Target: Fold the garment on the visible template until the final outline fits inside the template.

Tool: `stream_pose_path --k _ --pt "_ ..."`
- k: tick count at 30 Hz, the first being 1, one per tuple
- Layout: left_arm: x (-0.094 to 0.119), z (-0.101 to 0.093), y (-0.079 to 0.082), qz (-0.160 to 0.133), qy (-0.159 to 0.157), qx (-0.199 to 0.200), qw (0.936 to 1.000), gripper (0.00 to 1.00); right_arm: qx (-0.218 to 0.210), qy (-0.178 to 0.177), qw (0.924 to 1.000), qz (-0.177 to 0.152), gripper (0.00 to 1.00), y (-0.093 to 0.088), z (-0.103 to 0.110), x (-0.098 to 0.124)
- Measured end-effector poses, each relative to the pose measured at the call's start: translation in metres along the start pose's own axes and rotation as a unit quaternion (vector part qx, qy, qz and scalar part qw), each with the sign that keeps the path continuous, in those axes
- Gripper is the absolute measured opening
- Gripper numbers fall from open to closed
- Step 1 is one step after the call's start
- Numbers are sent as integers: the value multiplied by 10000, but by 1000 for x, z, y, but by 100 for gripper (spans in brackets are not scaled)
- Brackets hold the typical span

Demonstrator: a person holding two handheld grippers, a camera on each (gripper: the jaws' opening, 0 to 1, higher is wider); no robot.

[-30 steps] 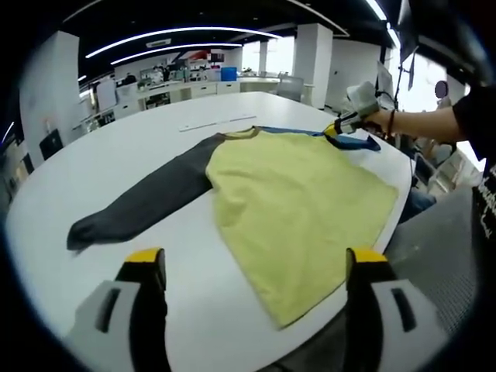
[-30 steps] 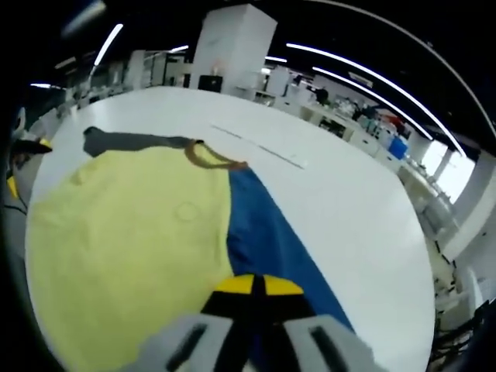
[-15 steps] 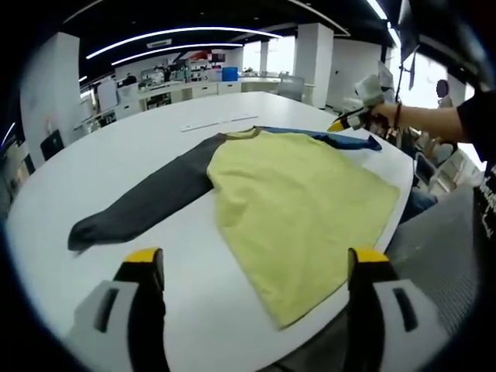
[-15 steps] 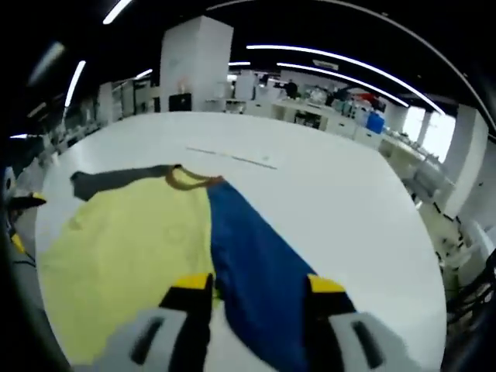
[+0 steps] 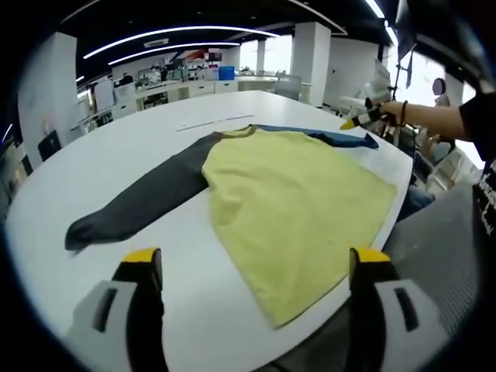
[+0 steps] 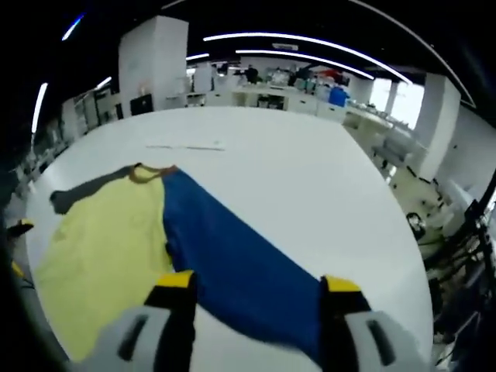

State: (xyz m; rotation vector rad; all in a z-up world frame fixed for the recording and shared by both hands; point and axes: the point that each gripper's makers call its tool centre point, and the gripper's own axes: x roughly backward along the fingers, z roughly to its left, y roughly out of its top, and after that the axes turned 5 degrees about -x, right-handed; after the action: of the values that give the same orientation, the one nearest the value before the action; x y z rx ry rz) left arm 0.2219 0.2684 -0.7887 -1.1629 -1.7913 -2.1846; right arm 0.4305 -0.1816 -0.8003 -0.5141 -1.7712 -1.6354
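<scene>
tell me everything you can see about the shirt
The shirt is a soft knit raglan top with a pale yellow body, a mustard neckband, a dark grey sleeve and a blue sleeve. It lies flat and unfolded on the white table, both sleeves stretched outward, its hem near the table edge. The right gripper hovers open over the blue sleeve; no gripper holds it.

The left gripper (image 5: pixel 252 267) is held low and level, its two yellow-tipped jaws spread wide apart with nothing between them. The right gripper (image 6: pixel 254 288) hangs with its jaws parted as well, gripping nothing. In the left gripper view, that right gripper (image 5: pixel 358 121) appears at the far right, held out in the person's hand (image 5: pixel 390 113) at the end of an outstretched forearm, a band around the wrist.
</scene>
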Motion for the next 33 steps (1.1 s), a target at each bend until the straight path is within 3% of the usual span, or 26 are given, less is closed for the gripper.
stream_pose_path --k 12,16,21,26,33 --pt "-2 -11 9 19 -46 -2 10000 99 -550 -466 9966 392 64 -38 -46 14" --pt "-1 -14 16 -137 -99 117 9998 98 -698 -569 9951 420 61 -47 -58 18" --pt "-3 -12 18 -178 -82 80 9998 98 -907 -790 9918 434 54 -57 -82 23" --pt "-4 -10 12 32 -32 -37 10000 97 -1240 -1052 9860 376 43 -66 -94 32" --pt "-4 -11 15 -19 -41 19 10000 96 -1553 -1214 9795 408 37 -78 -96 37"
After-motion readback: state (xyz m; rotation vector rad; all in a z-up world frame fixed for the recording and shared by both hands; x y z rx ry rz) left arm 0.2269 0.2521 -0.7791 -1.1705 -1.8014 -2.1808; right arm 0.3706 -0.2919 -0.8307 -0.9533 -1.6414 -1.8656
